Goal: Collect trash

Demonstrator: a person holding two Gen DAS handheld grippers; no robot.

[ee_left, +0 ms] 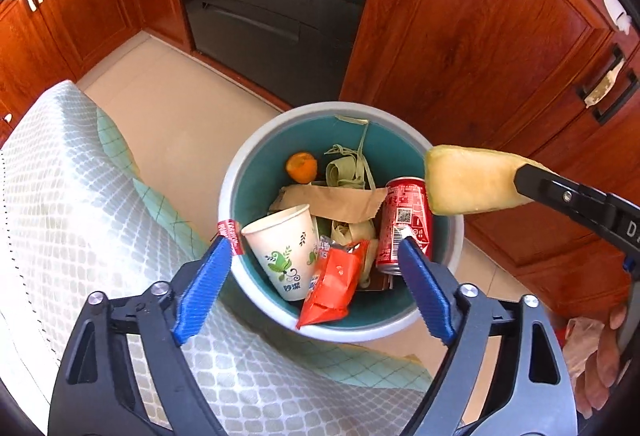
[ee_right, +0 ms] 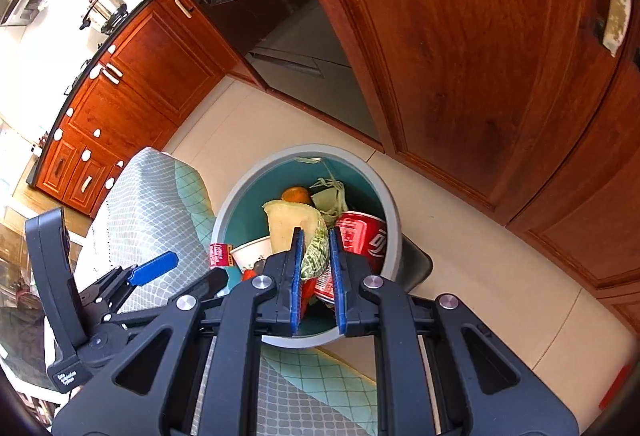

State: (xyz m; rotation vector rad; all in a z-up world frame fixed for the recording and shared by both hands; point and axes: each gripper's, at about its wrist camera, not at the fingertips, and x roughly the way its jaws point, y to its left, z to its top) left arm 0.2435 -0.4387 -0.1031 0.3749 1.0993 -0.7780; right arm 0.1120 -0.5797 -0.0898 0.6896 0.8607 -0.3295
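The left gripper [ee_left: 316,248] hung over the round trash bin [ee_left: 240,172] with its blue fingers [ee_left: 204,288] spread wide and nothing between them. A small red label [ee_left: 229,232] clung to the tip of the left finger. Inside the bin lay a paper cup [ee_left: 284,252], an orange snack packet [ee_left: 332,284], a red can [ee_left: 404,220], brown paper [ee_left: 336,200] and an orange peel [ee_left: 301,167]. The right gripper [ee_right: 316,240] was clamped on a melon rind [ee_right: 292,224] — pale flesh, green skin — held above the bin's opening and touching none of its contents. The bin stood on the tiled floor [ee_left: 168,116], just beside a patterned cloth [ee_left: 80,196] and the wooden cabinets [ee_left: 480,36].
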